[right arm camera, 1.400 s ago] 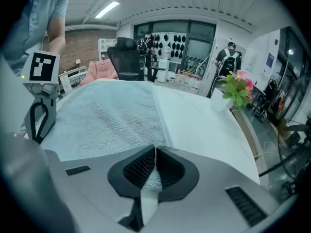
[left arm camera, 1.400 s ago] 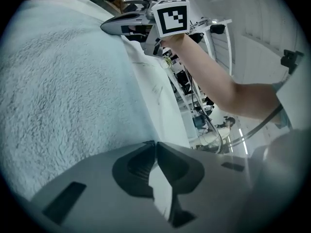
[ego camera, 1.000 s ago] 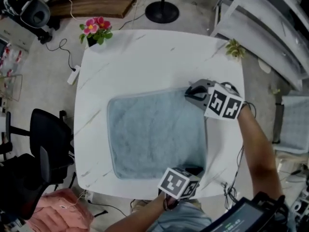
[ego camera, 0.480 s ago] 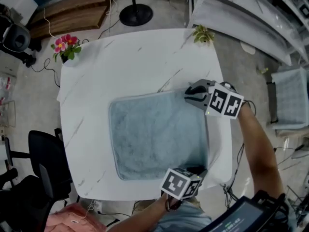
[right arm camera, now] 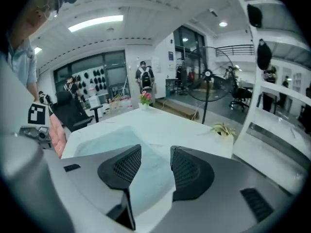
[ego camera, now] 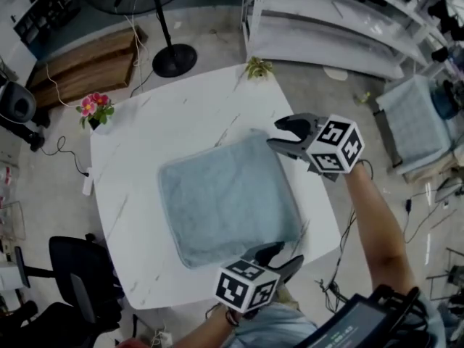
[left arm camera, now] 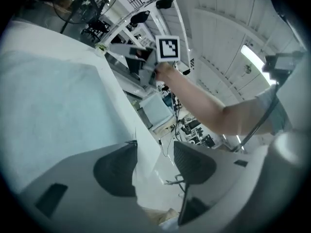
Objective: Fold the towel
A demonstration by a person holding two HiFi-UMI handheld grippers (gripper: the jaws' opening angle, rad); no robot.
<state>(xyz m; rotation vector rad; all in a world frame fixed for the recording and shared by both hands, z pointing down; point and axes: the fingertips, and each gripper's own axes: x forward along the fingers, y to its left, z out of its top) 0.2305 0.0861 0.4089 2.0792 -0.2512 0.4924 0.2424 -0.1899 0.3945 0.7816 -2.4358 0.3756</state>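
The light blue-grey towel [ego camera: 225, 198] lies flat as a rough square on the white marble table [ego camera: 145, 143]. My right gripper [ego camera: 280, 134] hovers above the towel's far right corner. Its jaws have just been opening and stand apart with nothing between them. My left gripper [ego camera: 279, 257] hangs off the near right corner, past the table edge; its jaws have also just been opening and are empty. In the right gripper view the towel [right arm camera: 109, 140] shows below my right gripper [right arm camera: 155, 155]. In the left gripper view my left gripper [left arm camera: 153, 154] looks along the towel [left arm camera: 48, 106] toward the right gripper's marker cube [left arm camera: 167, 47].
A pot of pink flowers [ego camera: 96, 109] stands at the table's far left corner and a small green plant [ego camera: 257, 67] at the far right corner. A fan stand [ego camera: 174, 60] and metal shelves [ego camera: 326, 27] lie beyond. A black chair [ego camera: 80, 285] sits near left.
Both grippers were shut at the towel's right-hand corners; now both are open and lifted clear of it. The towel stays flat. The head view has swung round.
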